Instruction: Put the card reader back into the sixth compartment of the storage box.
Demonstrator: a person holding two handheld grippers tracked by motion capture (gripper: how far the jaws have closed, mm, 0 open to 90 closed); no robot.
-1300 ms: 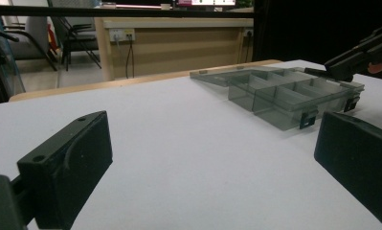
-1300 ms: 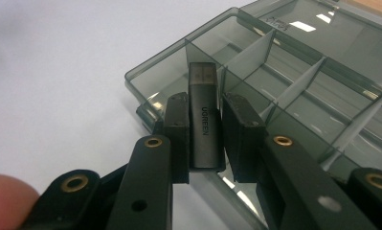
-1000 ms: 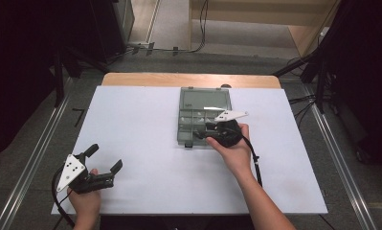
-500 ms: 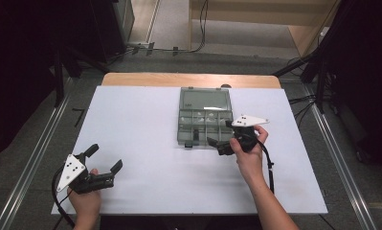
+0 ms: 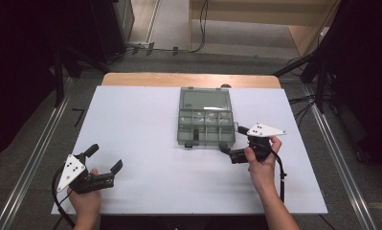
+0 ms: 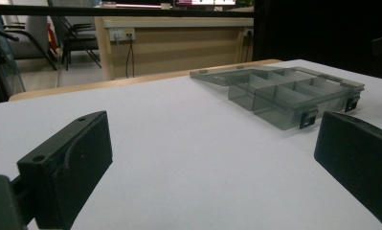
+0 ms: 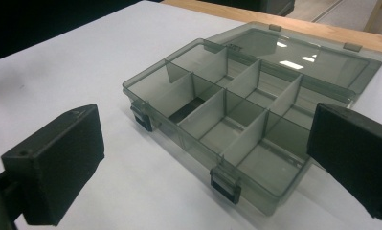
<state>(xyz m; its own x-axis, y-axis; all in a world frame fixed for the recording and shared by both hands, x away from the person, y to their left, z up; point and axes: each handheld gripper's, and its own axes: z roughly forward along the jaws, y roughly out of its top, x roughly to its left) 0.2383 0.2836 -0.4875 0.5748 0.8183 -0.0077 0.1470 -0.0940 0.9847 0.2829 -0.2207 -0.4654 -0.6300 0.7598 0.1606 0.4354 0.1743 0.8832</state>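
Observation:
A translucent grey compartment box (image 5: 205, 125) lies mid-table with its lid (image 5: 204, 99) folded flat toward the far side. Its compartments (image 7: 212, 112) look empty, and two black latches (image 7: 224, 184) sit on the near wall. My right gripper (image 5: 232, 139) is just off the box's front right corner, open with nothing between its jaws; in the right gripper view it (image 7: 205, 160) looks across the box. My left gripper (image 5: 105, 157) rests near the front left of the table, open and empty. In the left gripper view it (image 6: 212, 158) faces the box (image 6: 284, 96) far off.
The white tabletop (image 5: 140, 124) has a wooden strip (image 5: 145, 79) along its far edge. Metal rails (image 5: 40, 143) run along the floor on both sides. Dark stands and cables sit beyond the far edge. A small dark angled tool (image 5: 78, 115) lies on the floor at left.
My right gripper has drawn back from over the box's front edge, moving right and toward the person. The left gripper and the box have not moved.

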